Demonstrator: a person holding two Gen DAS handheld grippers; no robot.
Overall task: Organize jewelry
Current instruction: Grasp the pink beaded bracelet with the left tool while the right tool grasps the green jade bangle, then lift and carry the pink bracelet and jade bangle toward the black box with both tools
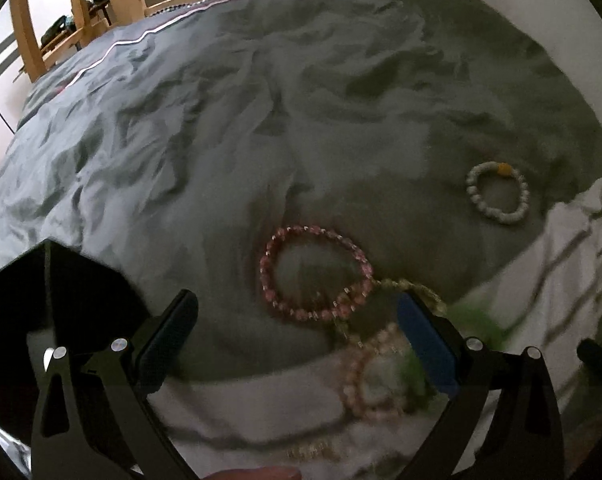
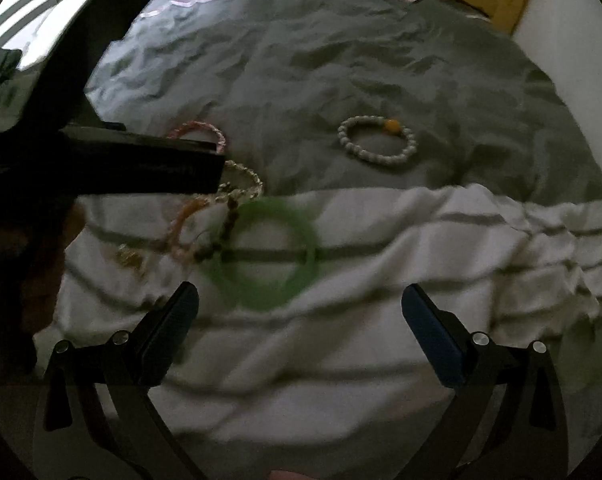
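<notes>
Several bracelets lie on a bed. A dark pink beaded bracelet [image 1: 315, 274] lies on the grey duvet [image 1: 221, 140] just ahead of my open, empty left gripper [image 1: 297, 320]. A pale pink beaded bracelet [image 1: 371, 376] and a gold-toned one [image 1: 421, 292] lie by its right finger. A white beaded bracelet with an orange bead [image 1: 497, 192] lies apart to the right; it also shows in the right wrist view [image 2: 377, 142]. A green bangle [image 2: 267, 254] lies on the white striped cloth [image 2: 421, 240] ahead of my open, empty right gripper [image 2: 301, 306]. The left gripper's body [image 2: 121, 160] hides part of the pile.
A wooden bed frame [image 1: 77, 8] stands at the far end of the bed. A white wall [image 2: 561, 20] runs along the right side. A small gold piece [image 2: 127, 258] lies on the white cloth at the left of the pile.
</notes>
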